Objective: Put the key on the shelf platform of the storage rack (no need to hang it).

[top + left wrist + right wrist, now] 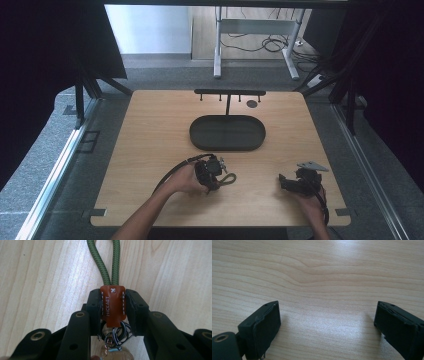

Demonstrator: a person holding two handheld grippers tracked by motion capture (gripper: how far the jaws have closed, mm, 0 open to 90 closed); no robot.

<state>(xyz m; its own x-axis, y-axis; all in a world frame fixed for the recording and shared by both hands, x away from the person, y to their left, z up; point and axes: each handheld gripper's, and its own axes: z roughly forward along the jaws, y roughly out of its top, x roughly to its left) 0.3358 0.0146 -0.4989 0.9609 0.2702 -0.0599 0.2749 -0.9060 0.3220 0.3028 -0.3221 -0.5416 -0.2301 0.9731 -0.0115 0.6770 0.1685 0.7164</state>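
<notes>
The left gripper (113,307) pinches the keychain's brown leather tab (113,305); the right gripper (327,320) stands spread; the black tray (227,132) holds nothing.

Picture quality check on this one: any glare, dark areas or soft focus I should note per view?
High view: dim, black curtains swallow the sides, table evenly lit. Left gripper view: sharp on the brown leather tab and green cord, soft sheen on the wood. Right gripper view: bright glare at the top, soft shadows beside the right gripper, its near jaws slightly blurred.
</notes>
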